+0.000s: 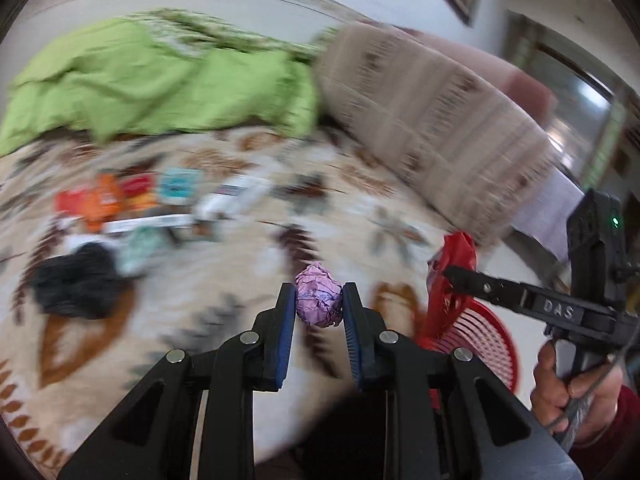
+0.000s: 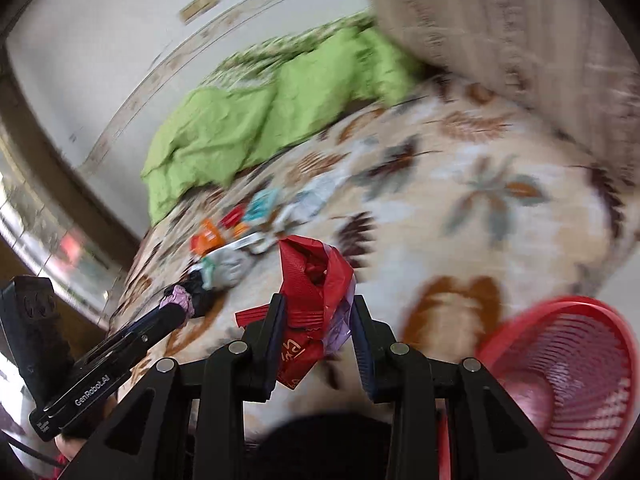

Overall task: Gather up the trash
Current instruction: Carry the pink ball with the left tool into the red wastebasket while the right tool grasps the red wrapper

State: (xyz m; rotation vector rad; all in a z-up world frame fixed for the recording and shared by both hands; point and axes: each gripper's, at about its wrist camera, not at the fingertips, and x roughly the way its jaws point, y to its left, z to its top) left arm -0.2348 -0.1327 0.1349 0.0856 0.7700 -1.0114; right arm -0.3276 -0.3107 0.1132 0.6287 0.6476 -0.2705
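Observation:
My left gripper (image 1: 319,300) is shut on a crumpled pink paper ball (image 1: 318,300), held above the patterned bed cover. It also shows in the right wrist view (image 2: 178,298), at the left gripper's tip. My right gripper (image 2: 318,312) is shut on a red plastic wrapper (image 2: 312,284); in the left wrist view the wrapper (image 1: 454,268) hangs from its fingers above a red slatted basket (image 1: 476,340). The basket (image 2: 568,364) sits low right of the right gripper. More trash (image 1: 132,200) lies on the bed to the left: orange, red and teal packets, white wrappers, a black clump (image 1: 76,284).
A green blanket (image 1: 152,80) lies bunched at the far side of the bed. A beige patterned pillow (image 1: 432,120) lies at the right. A person's hand (image 1: 572,392) holds the right gripper. Both views are motion-blurred.

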